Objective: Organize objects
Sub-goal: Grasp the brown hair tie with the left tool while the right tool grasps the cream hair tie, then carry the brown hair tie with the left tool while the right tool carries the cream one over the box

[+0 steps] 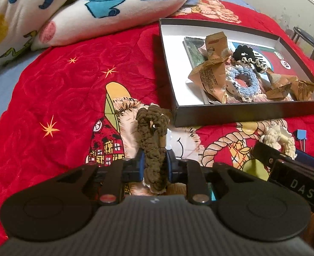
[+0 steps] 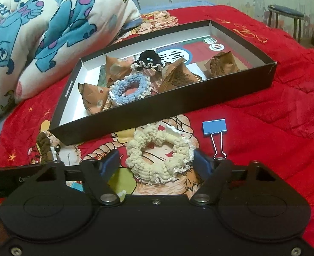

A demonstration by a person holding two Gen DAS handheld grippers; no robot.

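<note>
Your left claw point(image 1: 155, 166) is clamped on the soft brown scrunchie point(image 1: 152, 138); your right claw point(image 2: 157, 162) is apart around the squashy cream scrunchie point(image 2: 159, 155), lower centre. Pinch its band.

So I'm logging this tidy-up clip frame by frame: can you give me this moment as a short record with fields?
surface: red cartoon-print bedspread
container: black box with white inside
already in box: blue scrunchie, black scrunchie, brown paper packets
left tongs: shut on brown scrunchie
right tongs: open around cream scrunchie, pads not yet pressing it
loose on bedspread: blue binder clip, right of the cream scrunchie
background: folded cartoon blanket
</note>
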